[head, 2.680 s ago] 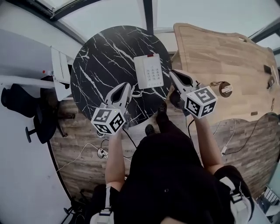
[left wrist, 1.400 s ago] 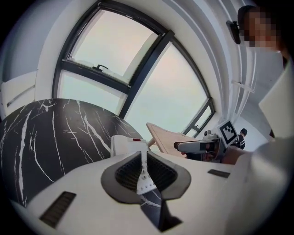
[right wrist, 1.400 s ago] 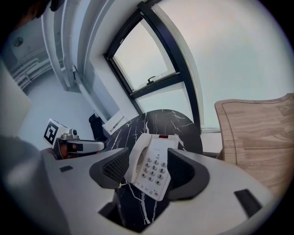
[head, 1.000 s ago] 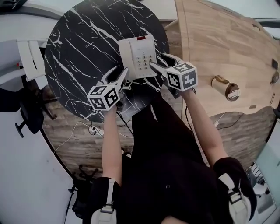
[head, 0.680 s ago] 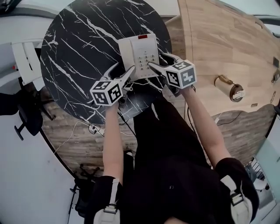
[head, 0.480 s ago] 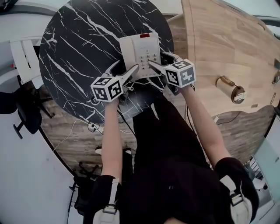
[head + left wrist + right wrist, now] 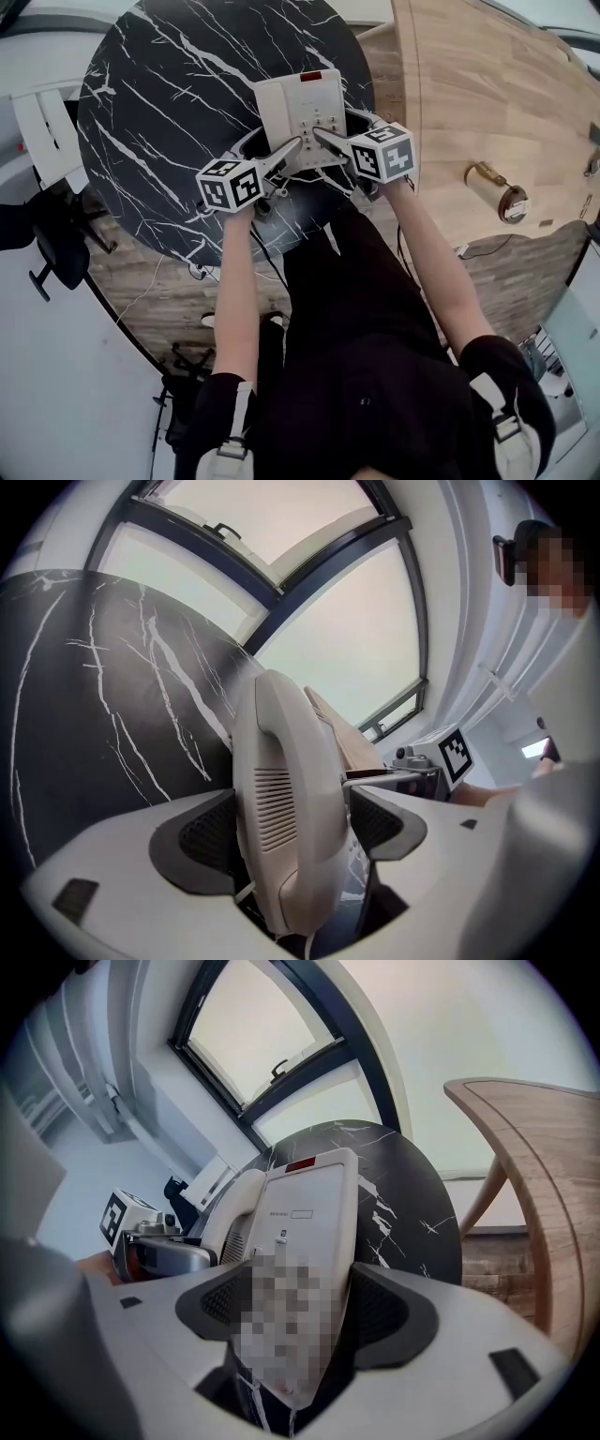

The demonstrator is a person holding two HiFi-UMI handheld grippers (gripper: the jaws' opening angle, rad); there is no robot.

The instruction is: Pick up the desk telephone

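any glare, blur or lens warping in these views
Head view: strong fisheye bowing of the marble table, evenly lit. Left gripper view: handset sharp, window washed out, black corners. Right gripper view: telephone clear, wooden desk edge bent.

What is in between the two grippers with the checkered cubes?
The white desk telephone on the round black marble table, in the head view. The left gripper and right gripper straddle it, jaws having just been opening.

The head camera is looking steeply down onto the round marble worktop (image 7: 169, 112). The left gripper (image 7: 267, 150) and right gripper (image 7: 336, 127) cameras are peering along their jaws, very close, from opposite sides, all sharing the desk telephone (image 7: 302, 98).
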